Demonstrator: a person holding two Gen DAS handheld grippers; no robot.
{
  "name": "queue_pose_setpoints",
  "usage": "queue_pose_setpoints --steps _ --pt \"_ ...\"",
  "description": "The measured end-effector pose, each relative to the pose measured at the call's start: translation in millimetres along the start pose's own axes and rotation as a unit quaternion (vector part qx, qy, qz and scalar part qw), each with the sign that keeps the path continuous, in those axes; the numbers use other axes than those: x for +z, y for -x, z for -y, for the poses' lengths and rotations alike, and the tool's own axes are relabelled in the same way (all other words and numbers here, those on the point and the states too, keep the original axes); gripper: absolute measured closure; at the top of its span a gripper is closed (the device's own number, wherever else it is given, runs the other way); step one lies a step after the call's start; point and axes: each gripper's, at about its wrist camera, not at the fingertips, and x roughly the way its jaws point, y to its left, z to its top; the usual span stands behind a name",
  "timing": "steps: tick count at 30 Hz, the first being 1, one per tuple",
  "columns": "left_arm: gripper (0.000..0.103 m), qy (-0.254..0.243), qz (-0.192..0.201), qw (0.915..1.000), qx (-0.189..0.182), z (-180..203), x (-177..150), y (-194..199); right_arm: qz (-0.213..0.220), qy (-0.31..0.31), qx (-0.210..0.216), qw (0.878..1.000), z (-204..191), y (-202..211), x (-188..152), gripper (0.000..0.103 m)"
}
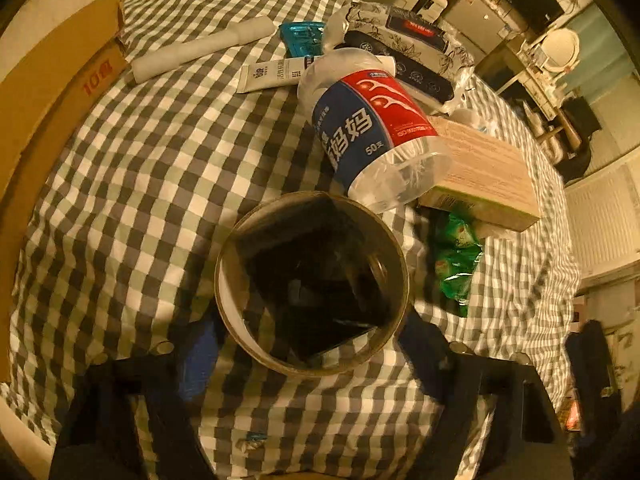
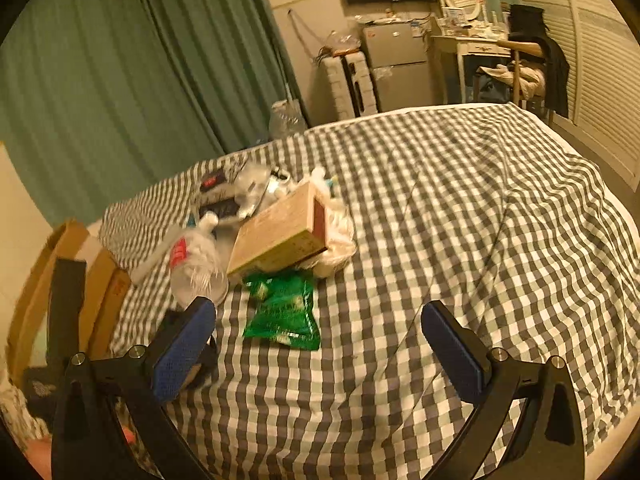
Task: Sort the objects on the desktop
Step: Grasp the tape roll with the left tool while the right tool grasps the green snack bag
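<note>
A brown tape roll (image 1: 240,320) lies flat on the checked cloth, ringed around a black flat object (image 1: 316,280). My left gripper (image 1: 310,332) points down over it, its blue pads (image 1: 198,360) against the roll's two sides. Just beyond lie a clear floss-pick bottle (image 1: 372,128) with a red and blue label, a tan box (image 1: 484,172) and a green packet (image 1: 458,264). My right gripper (image 2: 316,308) hangs open above the cloth, nothing between its pads, with the green packet (image 2: 282,312) just ahead and the bottle (image 2: 196,268) and tan box (image 2: 280,236) behind it.
Farther back lie a white tube (image 1: 276,74), a white roll (image 1: 204,48), a blue packet (image 1: 302,38) and a floral wipes pack (image 1: 408,40). A cardboard box (image 1: 48,80) stands at the left edge. Bare checked cloth (image 2: 460,208) spreads to the right.
</note>
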Motion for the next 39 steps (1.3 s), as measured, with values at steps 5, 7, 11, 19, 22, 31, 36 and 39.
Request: queue_pose_setpoints --steps 5,7,11,19,22,31,36,39 --pt "0.022 0.008 0.082 0.9951 -0.054 -10.7 -4.8 49.1 -0.015 0.028 0.001 0.999 -14.1 -4.2 -3.0 0.000" --pt "0.022 -0.001 0.115 0.9919 -0.053 -10.2 -7.4 67.8 -0.023 0.037 0.002 0.999 -18.0 -7.8 -4.8 0.000" --pt "0.022 -0.009 0.142 0.9894 -0.028 -6.8 -5.0 78.9 -0.039 0.047 0.005 0.998 -22.5 -18.9 -6.4 0.000" --pt "0.022 -0.001 0.135 0.9902 0.036 -8.1 2.0 55.4 -0.084 0.025 0.023 0.996 -19.3 -63.3 2.1 0.000" --pt "0.022 0.007 0.127 0.9904 0.055 -17.4 4.3 47.9 -0.094 0.034 0.018 0.995 -23.8 -79.6 4.1 0.003" --pt "0.021 0.026 0.113 0.9905 0.074 -35.7 6.5 33.4 -0.140 0.092 -0.010 0.986 -43.0 -115.5 -6.9 0.058" --pt "0.021 0.025 0.143 0.9874 0.063 -34.6 2.4 50.1 -0.149 0.049 0.030 0.987 -32.1 -97.2 -11.3 0.062" --pt "0.021 0.019 0.165 0.9837 0.070 -29.0 -2.1 67.6 -0.144 0.041 0.045 0.988 -32.3 -78.6 -13.0 0.063"
